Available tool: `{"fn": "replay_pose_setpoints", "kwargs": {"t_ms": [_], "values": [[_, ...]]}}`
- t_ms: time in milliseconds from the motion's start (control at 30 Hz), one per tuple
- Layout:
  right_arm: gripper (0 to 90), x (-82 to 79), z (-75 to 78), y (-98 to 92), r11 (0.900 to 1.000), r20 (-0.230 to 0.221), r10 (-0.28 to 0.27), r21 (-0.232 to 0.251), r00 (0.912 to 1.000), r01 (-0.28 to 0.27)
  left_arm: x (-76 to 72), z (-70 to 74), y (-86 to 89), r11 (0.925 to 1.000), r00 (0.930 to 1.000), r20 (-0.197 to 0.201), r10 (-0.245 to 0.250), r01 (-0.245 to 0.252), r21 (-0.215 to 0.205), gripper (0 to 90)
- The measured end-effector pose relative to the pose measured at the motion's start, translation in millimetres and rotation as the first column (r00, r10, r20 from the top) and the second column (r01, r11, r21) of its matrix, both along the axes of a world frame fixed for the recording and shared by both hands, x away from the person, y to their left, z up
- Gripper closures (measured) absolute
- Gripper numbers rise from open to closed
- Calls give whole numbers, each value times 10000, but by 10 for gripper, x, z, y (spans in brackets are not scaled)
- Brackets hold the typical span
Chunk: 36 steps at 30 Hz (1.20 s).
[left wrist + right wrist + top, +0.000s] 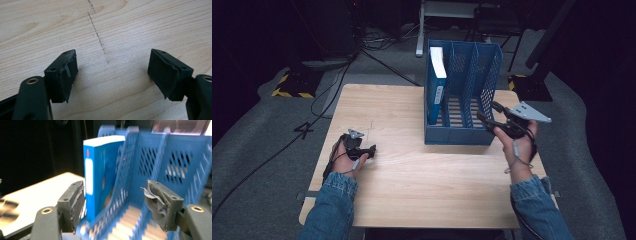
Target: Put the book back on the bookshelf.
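Observation:
A blue file rack (457,136) with three compartments stands on the wooden table (412,175), right of centre. A blue book (437,85) with a white top edge stands upright in the rack's left compartment. My left gripper (371,150) rests low on the table's left side, open; in the left gripper view (112,72) there is bare wood between its jaws. My right gripper (489,112) is held at the rack's front right corner, open, nothing between its jaws. The right gripper view (115,205) looks at the book (100,170) and the rack's perforated dividers (155,157).
A faint pencil line (97,35) crosses the wood ahead of the left gripper. Beyond the table, cables run over grey carpet, with a yellow-and-black striped base (292,85) at the left and a dark stand foot (532,87) at the right.

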State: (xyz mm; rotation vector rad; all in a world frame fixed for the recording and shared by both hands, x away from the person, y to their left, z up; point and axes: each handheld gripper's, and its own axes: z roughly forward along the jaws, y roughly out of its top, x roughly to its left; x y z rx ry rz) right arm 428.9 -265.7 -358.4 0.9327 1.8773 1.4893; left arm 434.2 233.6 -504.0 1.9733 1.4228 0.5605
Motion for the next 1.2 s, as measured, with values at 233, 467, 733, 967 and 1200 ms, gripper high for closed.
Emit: {"fn": "replay_pose_setpoints", "kwargs": {"t_ms": [233,467,733,967,1200], "values": [[311,-134,-163,-527,9942,-2061,42,-1046,9785,-263,28,0,-132,9997,9997,31,-255,255,41,247],[309,-117,-545,-706,9619,-3156,-837,-2734,9452,-61,91,0,-168,9985,9984,-59,-556,555,-21,222],[284,-41,-1053,-992,9408,-4248,-1628,-3388,8905,104,116,1,-177,9978,9978,-73,-661,661,-5,216],[140,-17,-1461,-1167,9547,-3981,-1560,-2954,9040,347,115,2,-178,9978,9978,-82,-657,657,11,216],[133,-17,-1463,-1163,9540,-3982,-1587,-2977,9035,364,114,1,-177,9978,9977,-68,-667,667,8,216]]}}
